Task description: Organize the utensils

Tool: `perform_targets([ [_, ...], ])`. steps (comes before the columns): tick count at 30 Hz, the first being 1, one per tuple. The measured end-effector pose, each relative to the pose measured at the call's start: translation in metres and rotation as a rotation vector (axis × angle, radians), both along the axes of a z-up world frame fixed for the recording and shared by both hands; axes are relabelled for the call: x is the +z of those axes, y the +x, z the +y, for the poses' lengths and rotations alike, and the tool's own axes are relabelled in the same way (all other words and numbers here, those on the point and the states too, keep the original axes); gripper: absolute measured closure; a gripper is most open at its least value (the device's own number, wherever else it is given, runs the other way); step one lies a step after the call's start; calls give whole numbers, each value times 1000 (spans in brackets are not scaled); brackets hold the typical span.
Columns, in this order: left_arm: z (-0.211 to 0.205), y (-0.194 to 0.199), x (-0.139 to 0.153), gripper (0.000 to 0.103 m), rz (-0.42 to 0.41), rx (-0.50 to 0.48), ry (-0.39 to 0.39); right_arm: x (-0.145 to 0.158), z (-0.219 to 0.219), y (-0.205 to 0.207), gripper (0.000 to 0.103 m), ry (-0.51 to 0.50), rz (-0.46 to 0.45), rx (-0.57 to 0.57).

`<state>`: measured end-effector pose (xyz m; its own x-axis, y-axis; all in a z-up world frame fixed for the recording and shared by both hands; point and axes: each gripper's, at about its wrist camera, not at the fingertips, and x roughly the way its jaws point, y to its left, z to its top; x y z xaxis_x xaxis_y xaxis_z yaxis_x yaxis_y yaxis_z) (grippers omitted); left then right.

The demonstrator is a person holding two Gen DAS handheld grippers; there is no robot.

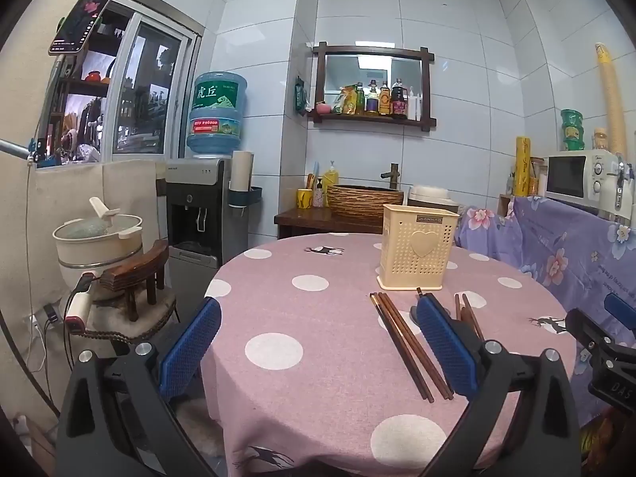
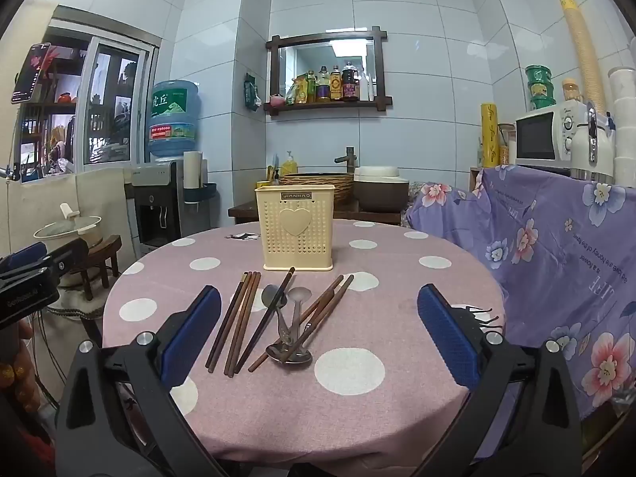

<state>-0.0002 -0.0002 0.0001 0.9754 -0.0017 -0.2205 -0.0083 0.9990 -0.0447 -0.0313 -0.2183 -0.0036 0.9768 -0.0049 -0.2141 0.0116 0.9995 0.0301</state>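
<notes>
Both views look forward along their own jaws, from low over the near edge of the round bench, toward the tiled back wall with the mirror shelf.

The left wrist view sits toward the bench's left side, so the floor and water dispenser fill its left half; the cream holder lies right of centre, and the right gripper shows at its right edge.

The right wrist view faces the cream holder nearly head-on, with the left gripper at its left edge.

Both share the bench top, holder, chopsticks, back wall and microwave.
</notes>
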Motion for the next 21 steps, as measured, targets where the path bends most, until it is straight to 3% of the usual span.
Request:
perform_targets([
  [21, 11, -1, 1, 5, -1, 9, -1, -2, -4, 0, 5, 4, 5, -5],
])
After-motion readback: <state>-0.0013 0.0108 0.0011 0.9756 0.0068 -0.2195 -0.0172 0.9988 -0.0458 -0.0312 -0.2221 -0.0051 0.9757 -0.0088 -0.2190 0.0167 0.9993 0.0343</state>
